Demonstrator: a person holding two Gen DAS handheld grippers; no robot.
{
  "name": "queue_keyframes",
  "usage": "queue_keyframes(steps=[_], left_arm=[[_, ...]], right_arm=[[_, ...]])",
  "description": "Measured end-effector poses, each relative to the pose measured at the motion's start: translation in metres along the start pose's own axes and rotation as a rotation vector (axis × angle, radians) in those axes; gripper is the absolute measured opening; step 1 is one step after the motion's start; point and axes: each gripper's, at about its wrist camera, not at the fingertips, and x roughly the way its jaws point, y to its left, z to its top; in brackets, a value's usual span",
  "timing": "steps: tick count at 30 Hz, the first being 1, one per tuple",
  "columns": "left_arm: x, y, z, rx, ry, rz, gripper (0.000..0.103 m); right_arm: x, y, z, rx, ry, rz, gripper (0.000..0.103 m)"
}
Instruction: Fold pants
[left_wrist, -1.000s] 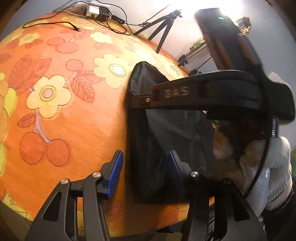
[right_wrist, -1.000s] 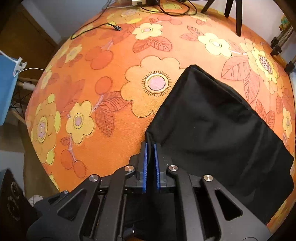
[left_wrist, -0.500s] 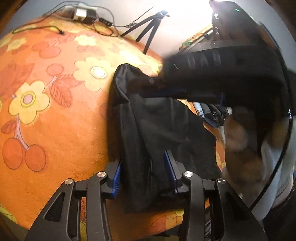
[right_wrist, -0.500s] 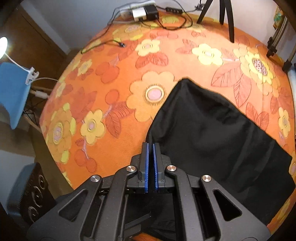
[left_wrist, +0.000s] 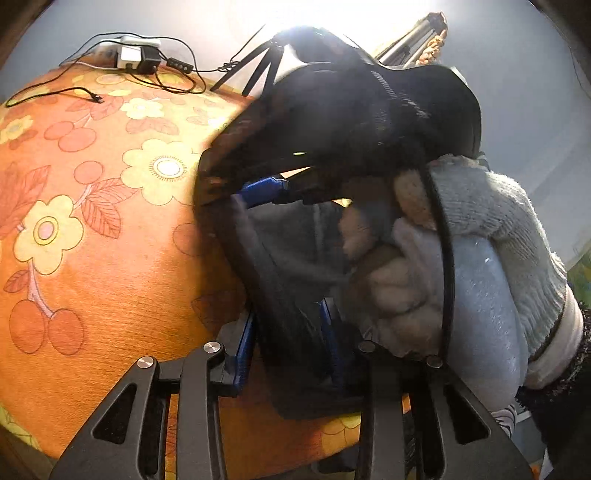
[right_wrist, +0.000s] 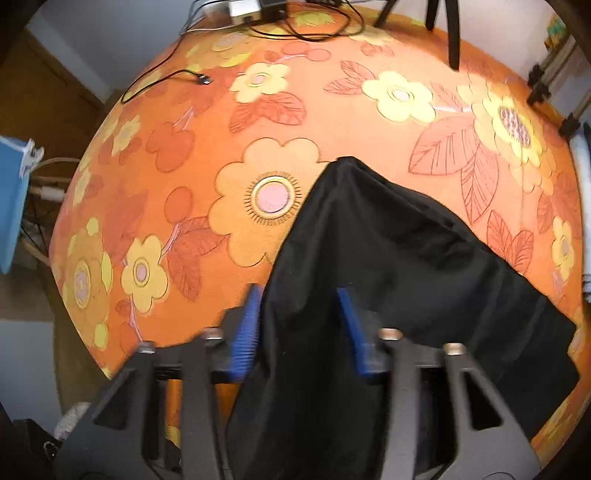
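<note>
Black matte pants (right_wrist: 388, 266), folded on orange floral plush; left gripper (left_wrist: 288, 343) closing, right gripper (right_wrist: 299, 325) opening, fabric between both.

Lying at the far edge of the bench (right_wrist: 184, 122), under its orange flowered cloth (left_wrist: 92, 229): a white adapter (left_wrist: 129, 55) beside a black one (left_wrist: 149, 59), cables (left_wrist: 55, 94) trailing from them. Standing just behind, against the wall: a black tripod (left_wrist: 258, 62). Showing at far left: something blue (right_wrist: 9, 206).
</note>
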Motion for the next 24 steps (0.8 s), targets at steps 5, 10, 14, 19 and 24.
queue_keyframes(steps=[5, 10, 14, 19, 24], left_arm=[[0.001, -0.008, 0.004, 0.03, -0.004, -0.013, 0.029], [0.005, -0.025, 0.007, 0.072, -0.02, -0.048, 0.029], [0.008, -0.041, 0.008, 0.103, -0.027, -0.09, 0.029], [0.013, -0.067, 0.008, 0.126, -0.021, -0.159, 0.029], [0.032, -0.112, 0.007, 0.194, -0.002, -0.236, 0.028]], right_arm=[[-0.015, -0.006, -0.009, -0.022, -0.056, -0.004, 0.007], [-0.046, -0.026, -0.021, 0.028, -0.142, 0.041, 0.005], [-0.074, -0.049, -0.034, 0.07, -0.201, 0.074, 0.005], [-0.106, -0.088, -0.057, 0.132, -0.274, 0.091, 0.005], [-0.132, -0.134, -0.085, 0.198, -0.327, 0.089, 0.005]])
